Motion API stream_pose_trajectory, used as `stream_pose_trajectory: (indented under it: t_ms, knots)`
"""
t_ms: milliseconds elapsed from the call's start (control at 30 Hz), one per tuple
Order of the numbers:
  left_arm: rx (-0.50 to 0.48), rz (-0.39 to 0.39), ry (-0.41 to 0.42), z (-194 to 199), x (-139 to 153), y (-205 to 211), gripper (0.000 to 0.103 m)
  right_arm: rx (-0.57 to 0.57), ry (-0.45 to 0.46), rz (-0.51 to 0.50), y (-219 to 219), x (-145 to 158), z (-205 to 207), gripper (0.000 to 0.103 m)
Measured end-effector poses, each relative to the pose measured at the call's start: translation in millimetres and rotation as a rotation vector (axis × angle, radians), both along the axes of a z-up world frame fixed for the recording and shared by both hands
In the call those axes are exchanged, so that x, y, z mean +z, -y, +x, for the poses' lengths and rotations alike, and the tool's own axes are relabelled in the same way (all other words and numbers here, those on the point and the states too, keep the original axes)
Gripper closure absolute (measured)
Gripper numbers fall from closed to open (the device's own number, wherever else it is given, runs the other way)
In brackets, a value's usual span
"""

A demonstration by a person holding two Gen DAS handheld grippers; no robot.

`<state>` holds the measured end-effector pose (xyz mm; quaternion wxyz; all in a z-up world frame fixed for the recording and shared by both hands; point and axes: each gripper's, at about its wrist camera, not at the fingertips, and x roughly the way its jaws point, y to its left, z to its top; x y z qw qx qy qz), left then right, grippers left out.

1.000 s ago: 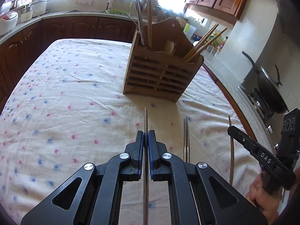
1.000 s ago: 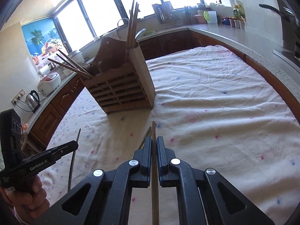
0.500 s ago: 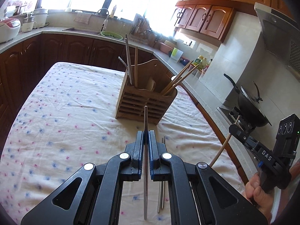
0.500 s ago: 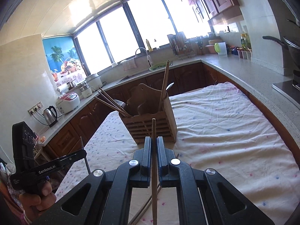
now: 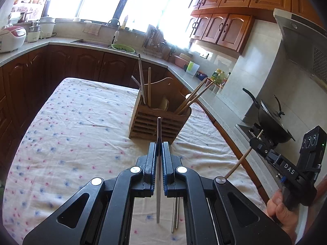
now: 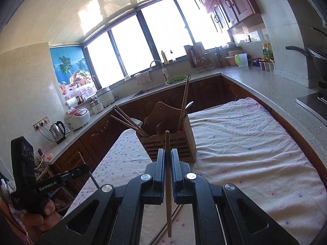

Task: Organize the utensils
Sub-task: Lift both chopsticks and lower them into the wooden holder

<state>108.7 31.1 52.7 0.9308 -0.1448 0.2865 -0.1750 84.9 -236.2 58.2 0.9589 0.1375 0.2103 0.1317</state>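
Note:
A slatted wooden utensil holder (image 5: 159, 120) stands on the flowered tablecloth (image 5: 77, 126), holding chopsticks and a spoon; it also shows in the right wrist view (image 6: 169, 143). My left gripper (image 5: 159, 149) is shut on a metal chopstick (image 5: 158, 130), held above the table in front of the holder. My right gripper (image 6: 167, 155) is shut on a wooden chopstick (image 6: 167, 143), also raised and facing the holder. Each gripper shows in the other's view, the right one (image 5: 255, 141) and the left one (image 6: 83, 166). Two metal chopsticks (image 5: 175, 214) lie on the cloth under the left gripper.
Dark wooden cabinets and a stone counter (image 6: 265, 83) ring the table. A wok (image 5: 269, 118) sits on the stove at right. Rice cookers (image 5: 10, 38) and a kettle (image 6: 58, 130) stand on the counter. The sink (image 5: 92, 42) is at the back.
Both grippers have lifted their chopsticks off the tablecloth and risen, so the holder now looks farther and lower. Both stay shut.

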Motion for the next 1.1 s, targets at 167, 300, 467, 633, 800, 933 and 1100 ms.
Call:
stream_pose_trajectory:
  t_ms: [167,300,467,633,800,933,1100]
  knots:
    - [0.006,-0.001,0.007,1,2,-1,0.099,-0.005,0.006,0.009,1,2,1,0.098]
    - [0.011,-0.002,0.016,4,7,-1,0.099,-0.004,0.017,0.016,2,6,4,0.098]
    - [0.017,-0.004,0.052,9,19,0,0.099,-0.001,0.039,0.013,2,14,11,0.098]
    - [0.025,0.01,0.111,21,40,5,0.099,-0.006,0.076,0.017,4,28,22,0.098]
    - [0.042,0.029,0.194,39,68,11,0.099,-0.019,0.132,0.027,8,50,41,0.098]
    - [0.065,0.044,0.261,57,90,15,0.099,-0.035,0.185,0.029,9,70,59,0.098]
    - [0.115,0.051,0.324,86,110,23,0.099,-0.057,0.236,0.043,9,91,86,0.098]
